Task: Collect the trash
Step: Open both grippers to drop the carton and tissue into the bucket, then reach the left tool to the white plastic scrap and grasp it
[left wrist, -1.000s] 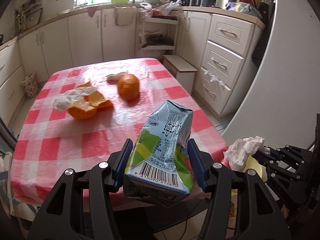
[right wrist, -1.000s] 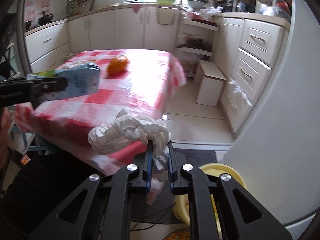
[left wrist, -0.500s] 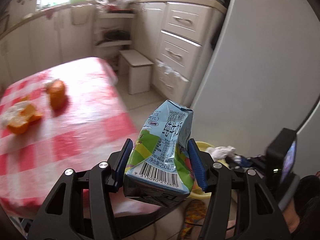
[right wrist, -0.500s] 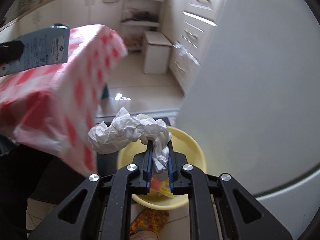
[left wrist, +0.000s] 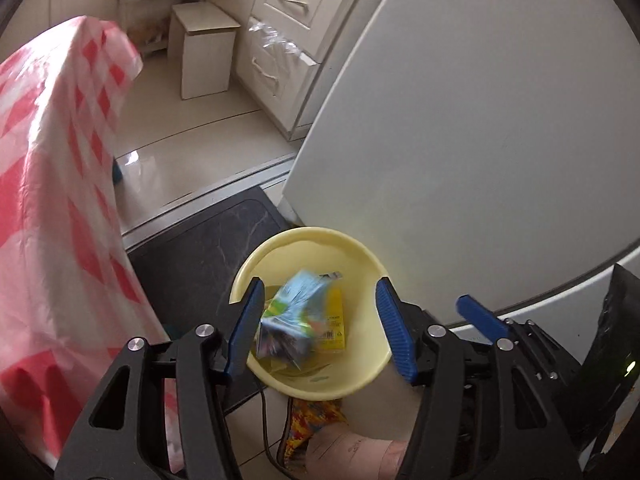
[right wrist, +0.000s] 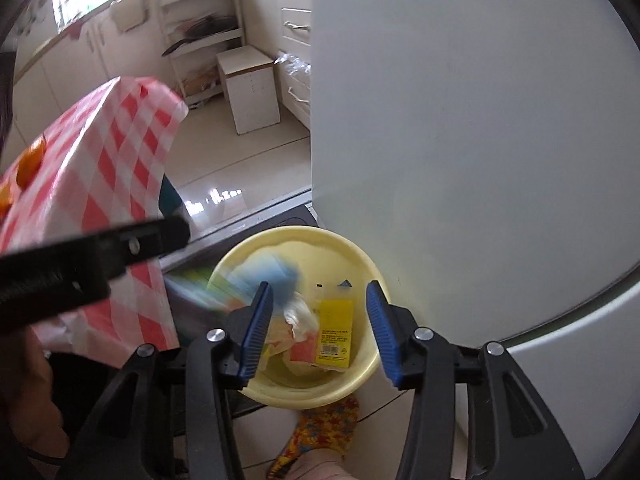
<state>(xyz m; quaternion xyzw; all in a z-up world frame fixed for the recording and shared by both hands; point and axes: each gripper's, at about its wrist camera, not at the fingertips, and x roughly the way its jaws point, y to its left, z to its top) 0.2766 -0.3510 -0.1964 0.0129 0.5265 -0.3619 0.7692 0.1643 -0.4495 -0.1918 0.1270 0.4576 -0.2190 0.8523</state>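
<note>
A white refrigerator stood just behind the yellow bin, and the checked tablecloth hung to the bin's left. Above the bin, the left gripper was spread wide with nothing held; the right gripper likewise gaped empty. A blurred milk carton was inside the bin's mouth, beside a crumpled tissue and yellow packet.

A red-and-white checked tablecloth hangs over the table edge on the left. A dark floor mat lies beside a large white appliance, probably a fridge. Farther back stand a small white stool and cream drawers.
</note>
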